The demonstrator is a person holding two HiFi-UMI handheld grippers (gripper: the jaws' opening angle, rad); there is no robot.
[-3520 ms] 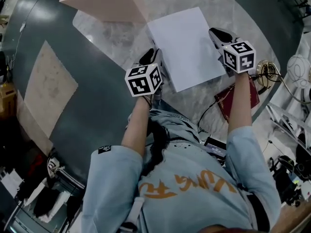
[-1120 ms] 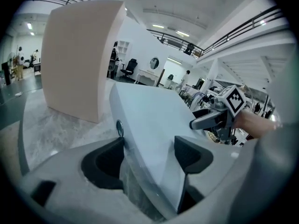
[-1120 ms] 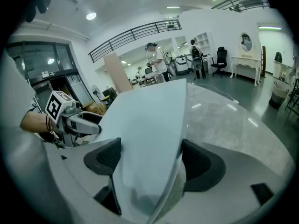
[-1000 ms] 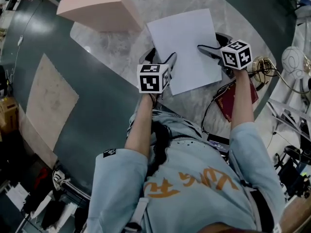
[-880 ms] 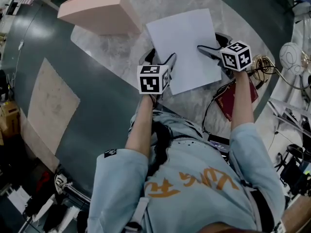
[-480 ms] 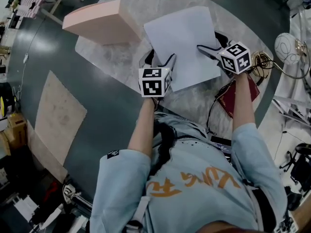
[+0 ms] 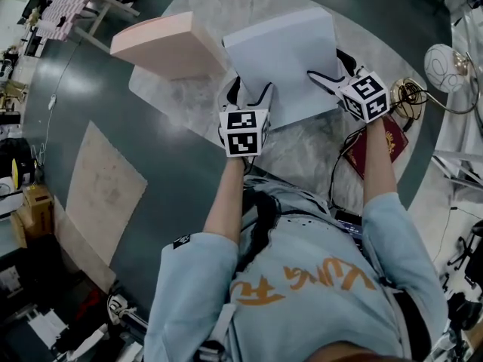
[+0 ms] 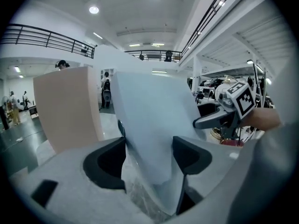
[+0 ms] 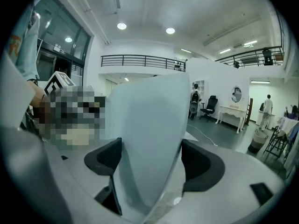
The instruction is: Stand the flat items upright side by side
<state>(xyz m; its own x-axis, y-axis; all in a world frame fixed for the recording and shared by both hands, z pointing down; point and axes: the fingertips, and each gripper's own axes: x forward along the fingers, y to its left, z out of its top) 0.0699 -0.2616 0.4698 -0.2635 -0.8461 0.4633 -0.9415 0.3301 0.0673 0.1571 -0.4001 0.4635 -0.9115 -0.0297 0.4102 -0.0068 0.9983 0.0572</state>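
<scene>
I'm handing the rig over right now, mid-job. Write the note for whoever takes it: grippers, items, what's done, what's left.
Left gripper: shut on the white board at its near left corner.
Right gripper: shut on the board's right edge.
Items: the white board is held tilted over the marble table. The pink slab appears to stand upright at the far left. A red booklet lies near the right arm.
Done: pink slab seemingly up.
Left: bring the white board vertical, set it beside the pink slab, release.
</scene>
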